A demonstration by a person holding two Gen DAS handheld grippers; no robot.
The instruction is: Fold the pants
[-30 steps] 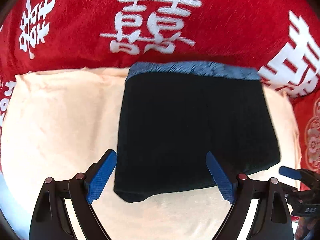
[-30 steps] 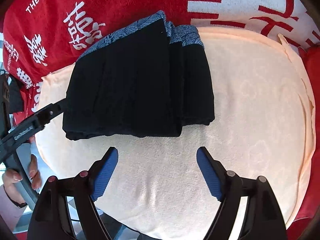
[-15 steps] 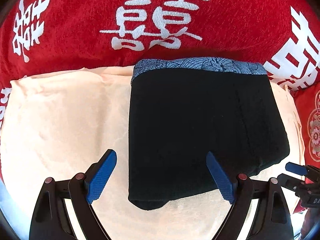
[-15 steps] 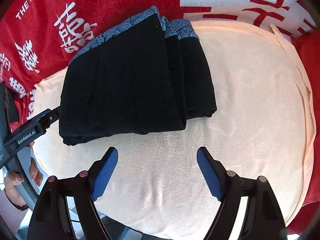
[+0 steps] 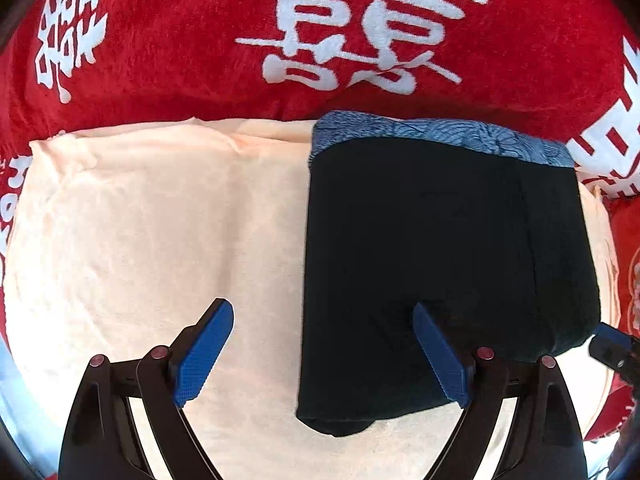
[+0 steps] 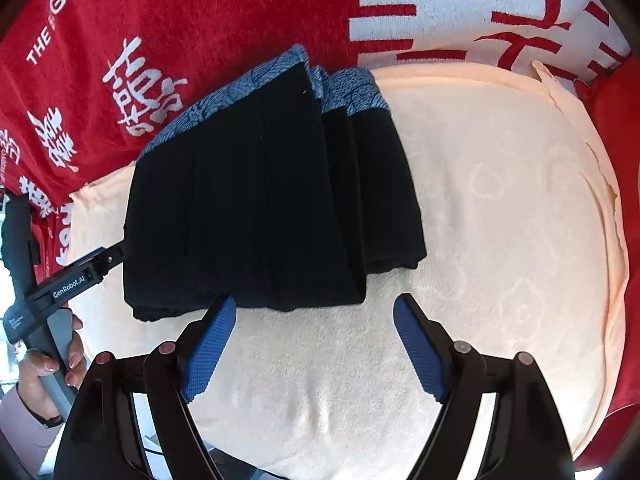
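Pants [image 5: 436, 264], one pair, black with a blue patterned waistband [image 5: 440, 134], lie folded into a compact stack on a peach towel [image 5: 152, 232]. The waistband sits at the towel's far edge, touching the red blanket [image 5: 180, 40] beyond it. In the right wrist view the pants [image 6: 256, 208] show several stacked layers along their right side, with two strips of waistband visible, and they occupy the towel's [image 6: 500, 220] far left part, leaving its right half bare.

One towel and one red blanket [image 6: 200, 12] are in sight; whatever lies under them is hidden. The blanket carries large white Chinese double-happiness characters, and in the right wrist view also white Latin letters reading "THE" and "GDA", with part of the wording hidden by the frame edge.

Two claws are present. The left claw [image 5: 322, 354] hovers over the near edge of the pants with its blue pads spread wide, one pad above bare towel and the other above the black cloth, pinching nothing. The right claw [image 6: 316, 346] hovers over bare towel just beside the pants' near edge, likewise spread and empty. In the right wrist view the left claw's [image 6: 108, 258] tip reaches the pants' left edge, its body printed "GenRobot.AI", and a hand [image 6: 48, 364] grips its handle.
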